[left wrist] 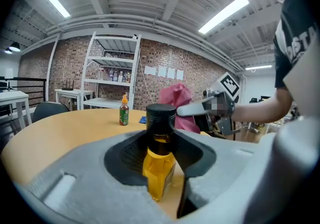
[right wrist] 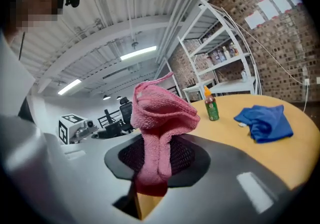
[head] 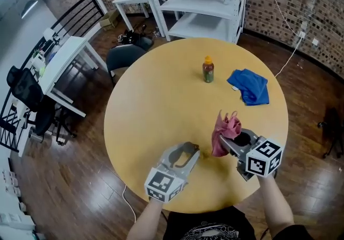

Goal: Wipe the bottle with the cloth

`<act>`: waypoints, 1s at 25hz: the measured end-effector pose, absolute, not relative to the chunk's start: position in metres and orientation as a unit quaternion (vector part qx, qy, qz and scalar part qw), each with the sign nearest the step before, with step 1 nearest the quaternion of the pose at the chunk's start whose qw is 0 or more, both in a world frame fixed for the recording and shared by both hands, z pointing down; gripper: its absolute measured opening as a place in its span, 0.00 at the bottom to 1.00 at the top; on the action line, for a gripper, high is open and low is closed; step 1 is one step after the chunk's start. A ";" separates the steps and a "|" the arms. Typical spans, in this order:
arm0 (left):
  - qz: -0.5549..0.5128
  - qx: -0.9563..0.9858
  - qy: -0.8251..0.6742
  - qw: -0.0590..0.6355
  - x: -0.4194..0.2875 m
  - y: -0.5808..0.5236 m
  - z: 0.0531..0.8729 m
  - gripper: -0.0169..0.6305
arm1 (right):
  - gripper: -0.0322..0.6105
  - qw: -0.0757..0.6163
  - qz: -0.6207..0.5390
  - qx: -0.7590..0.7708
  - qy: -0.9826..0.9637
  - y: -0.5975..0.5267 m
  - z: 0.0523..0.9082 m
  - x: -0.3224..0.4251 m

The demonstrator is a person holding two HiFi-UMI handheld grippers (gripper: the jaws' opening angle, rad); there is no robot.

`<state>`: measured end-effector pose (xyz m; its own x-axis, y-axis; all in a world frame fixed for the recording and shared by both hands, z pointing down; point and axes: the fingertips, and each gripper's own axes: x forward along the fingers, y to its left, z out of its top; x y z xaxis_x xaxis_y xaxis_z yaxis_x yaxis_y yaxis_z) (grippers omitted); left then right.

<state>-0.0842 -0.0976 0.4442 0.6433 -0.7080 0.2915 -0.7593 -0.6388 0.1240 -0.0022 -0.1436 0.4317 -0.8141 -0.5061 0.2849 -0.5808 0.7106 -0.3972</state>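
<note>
A yellow bottle [left wrist: 159,165] with a black cap stands upright between the pads of my left gripper [left wrist: 161,143], and both pads press on its neck. In the head view this left gripper [head: 188,150] sits near the table's front edge and hides the bottle. My right gripper [head: 226,142] is shut on a pink cloth [head: 226,129], which sticks up bunched above the jaws and hangs below them. In the right gripper view the pink cloth [right wrist: 160,118] fills the gap between the pads of my right gripper [right wrist: 157,160]. From the left gripper view the pink cloth [left wrist: 177,98] hangs just right of the bottle's cap.
A small bottle [head: 208,70] with an orange cap and green label stands at the far side of the round wooden table [head: 156,104]. A crumpled blue cloth [head: 249,86] lies to its right. White shelving [head: 201,2] and desks stand beyond the table.
</note>
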 end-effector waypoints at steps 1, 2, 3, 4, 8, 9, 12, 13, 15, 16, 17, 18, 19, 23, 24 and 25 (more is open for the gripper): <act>0.107 0.898 -0.411 0.118 -0.085 -0.098 0.439 0.25 | 0.21 0.079 0.253 0.293 -0.919 -0.139 0.440 -0.002; 0.103 0.897 -0.413 0.117 -0.085 -0.098 0.432 0.25 | 0.21 0.081 0.264 0.290 -0.916 -0.135 0.448 -0.002; 0.099 0.897 -0.414 0.115 -0.085 -0.099 0.424 0.25 | 0.21 0.082 0.273 0.286 -0.915 -0.131 0.456 -0.004; 0.095 0.898 -0.415 0.110 -0.086 -0.099 0.414 0.25 | 0.21 0.083 0.282 0.281 -0.913 -0.127 0.462 -0.006; 0.084 0.901 -0.417 0.090 -0.088 -0.101 0.369 0.25 | 0.21 0.078 0.312 0.261 -0.910 -0.116 0.481 -0.021; 0.083 0.900 -0.419 0.087 -0.087 -0.101 0.358 0.25 | 0.21 0.076 0.319 0.256 -0.909 -0.114 0.484 -0.024; 0.081 0.898 -0.425 0.081 -0.087 -0.101 0.332 0.25 | 0.21 0.074 0.341 0.238 -0.906 -0.111 0.493 -0.033; 0.079 0.897 -0.428 0.080 -0.087 -0.101 0.325 0.25 | 0.21 0.075 0.349 0.232 -0.905 -0.110 0.496 -0.036; 0.075 0.896 -0.431 0.077 -0.088 -0.100 0.311 0.25 | 0.21 0.076 0.370 0.219 -0.900 -0.110 0.503 -0.044; 0.072 0.896 -0.432 0.076 -0.088 -0.099 0.305 0.25 | 0.21 0.077 0.383 0.211 -0.896 -0.109 0.506 -0.049; 0.068 0.897 -0.431 0.074 -0.088 -0.099 0.298 0.25 | 0.21 0.080 0.394 0.202 -0.893 -0.108 0.509 -0.055; 0.064 0.898 -0.430 0.073 -0.086 -0.098 0.291 0.25 | 0.21 0.084 0.404 0.191 -0.891 -0.105 0.510 -0.061; 0.059 0.899 -0.429 0.071 -0.085 -0.098 0.285 0.25 | 0.21 0.088 0.414 0.179 -0.888 -0.102 0.512 -0.069; 0.054 0.903 -0.423 0.062 -0.077 -0.100 0.274 0.25 | 0.21 0.090 0.469 0.126 -0.870 -0.088 0.514 -0.097; 0.056 0.903 -0.422 0.060 -0.075 -0.101 0.275 0.25 | 0.20 0.085 0.482 0.115 -0.865 -0.084 0.513 -0.102; 0.060 0.903 -0.421 0.059 -0.073 -0.101 0.278 0.25 | 0.20 0.079 0.493 0.104 -0.860 -0.080 0.511 -0.106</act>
<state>-0.0725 -0.1011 0.2777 0.6389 -0.7531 0.1572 -0.7671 -0.6392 0.0556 -0.1055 -0.0805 0.5111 -0.9658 -0.1007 0.2390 -0.2571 0.4919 -0.8318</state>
